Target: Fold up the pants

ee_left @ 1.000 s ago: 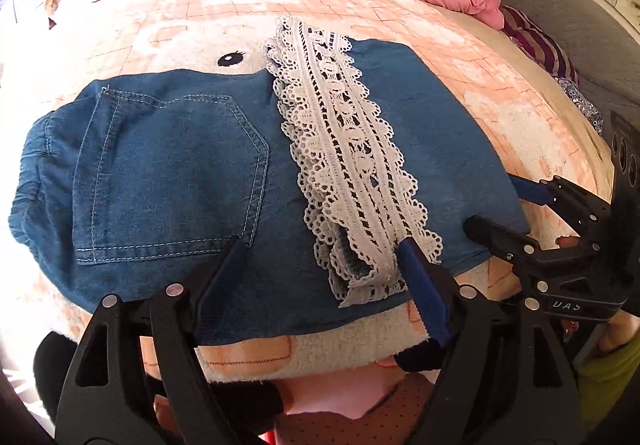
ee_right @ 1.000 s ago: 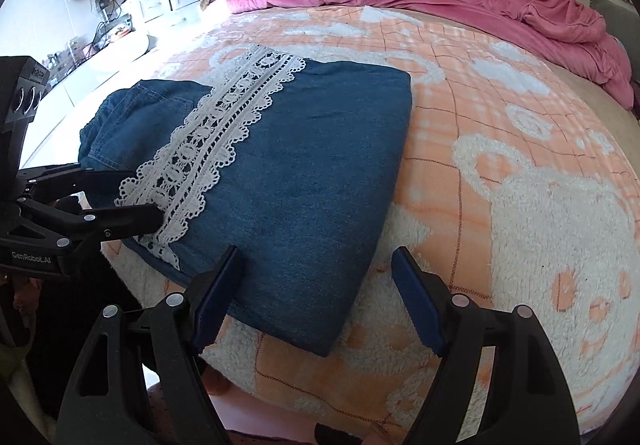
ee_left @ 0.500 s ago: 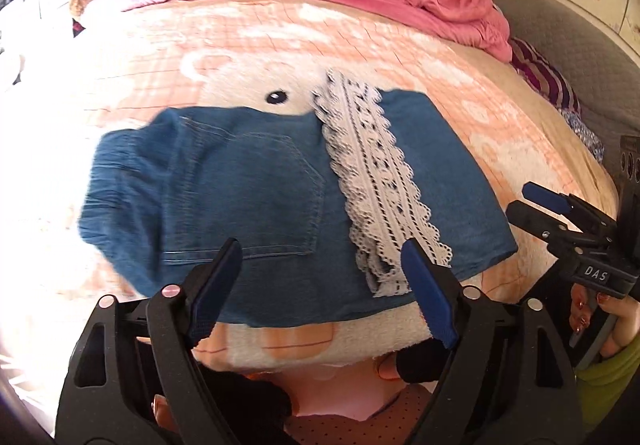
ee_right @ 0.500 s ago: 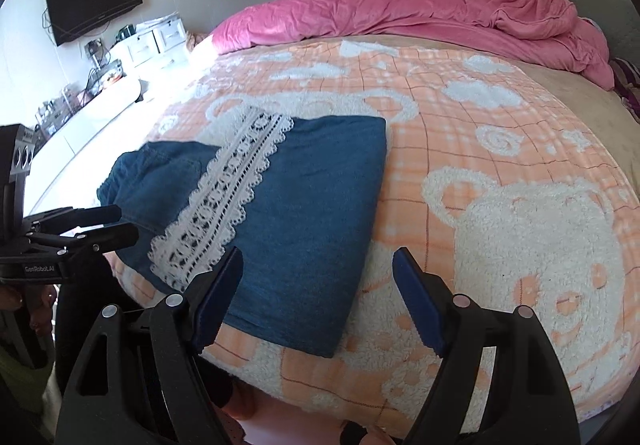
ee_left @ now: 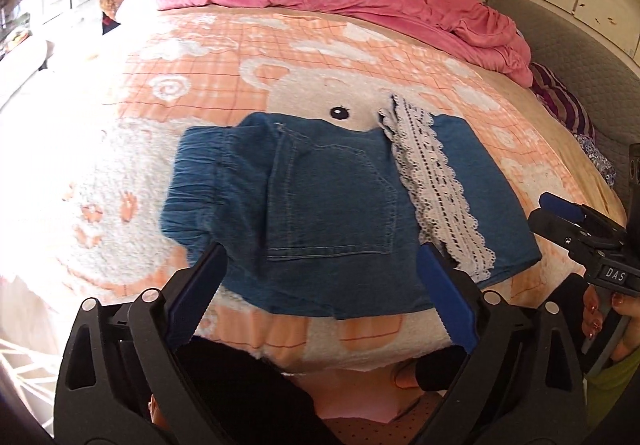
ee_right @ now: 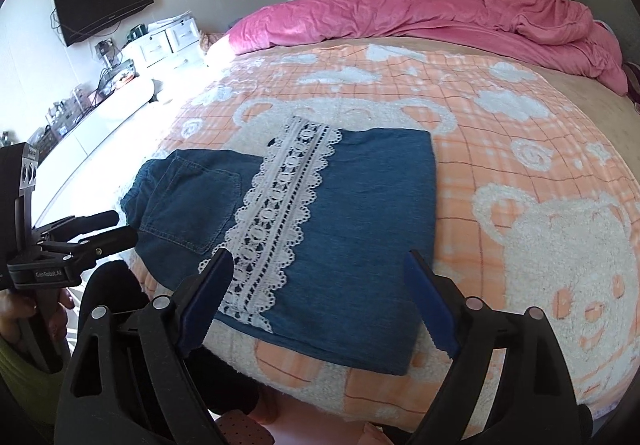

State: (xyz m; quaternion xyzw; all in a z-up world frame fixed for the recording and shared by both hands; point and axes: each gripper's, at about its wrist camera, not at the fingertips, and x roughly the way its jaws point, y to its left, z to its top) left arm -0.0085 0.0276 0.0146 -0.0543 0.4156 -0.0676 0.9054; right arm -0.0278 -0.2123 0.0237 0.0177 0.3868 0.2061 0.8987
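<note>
The pants [ee_left: 340,213] lie folded on the bed [ee_left: 168,57], a compact denim block just beyond both sets of tongs, near the bed's near edge. A lace strip [ee_left: 436,189] runs across the top layer; a back pocket [ee_left: 332,205] faces up to the left of it, and the gathered waistband [ee_left: 196,189] bunches at the far left end, ahead of the left tongs' left finger.

The left tongs [ee_left: 320,293] stand released, their jaws having just been opening, with nothing between them; the fold's near edge lies just past the fingertips. The right tongs [ee_right: 320,301] are likewise released and have just been opening, empty, with the lace end and the denim corner just ahead of them.

Judging from this, the fold looks close to done, so the risks are small ones. The waistband end sits rumpled and thicker than the rest; a further fold over it would likely come out lopsided or spring apart. The lace end hangs loose near the right tongs' left finger and could snag on the toothed pad if the tongs come in low. The block also lies close to the bed's edge, over the soft blanket [ee_right: 520,173]; a careless nudge toward the person could drag it off.
</note>
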